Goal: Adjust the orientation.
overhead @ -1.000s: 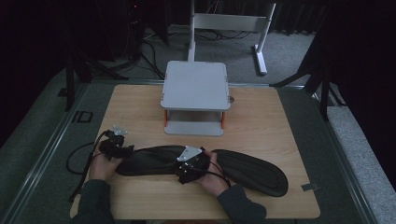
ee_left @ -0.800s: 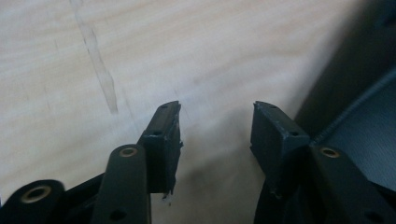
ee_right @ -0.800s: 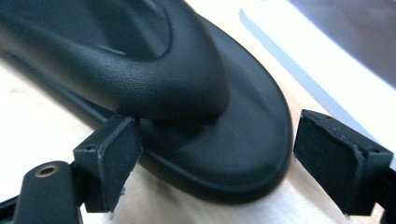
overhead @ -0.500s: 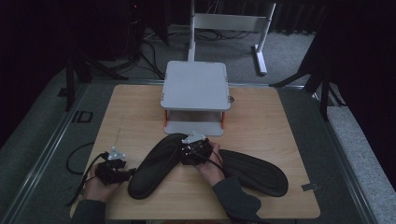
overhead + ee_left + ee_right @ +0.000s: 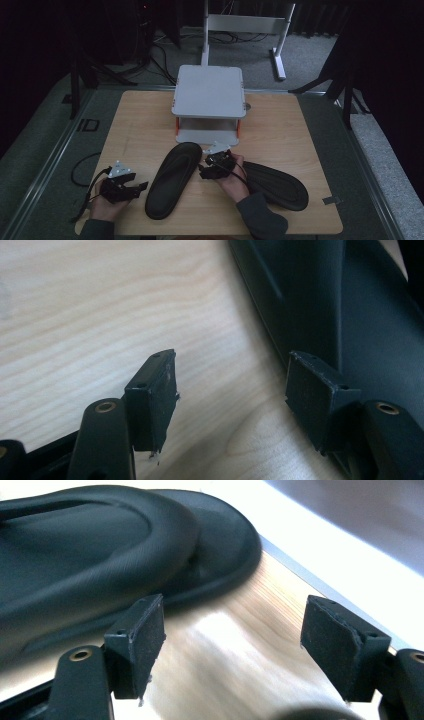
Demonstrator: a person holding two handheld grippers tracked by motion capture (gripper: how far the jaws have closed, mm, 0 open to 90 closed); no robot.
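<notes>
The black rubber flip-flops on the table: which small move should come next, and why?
Probably close the right tongs on the left black rubber flip-flop. It lies slanted, apart from the other black flip-flop; both tongs are open and empty, and the left tongs have just been opening.

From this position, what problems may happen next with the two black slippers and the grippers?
1. The left gripper has just been opening; its jaws stand open beside the left slipper with nothing between them, so closing now would likely grip nothing.
2. The right gripper is open near the slipper's toe; a sideways push might turn it.
3. The right slipper lies near the table's front edge.
</notes>
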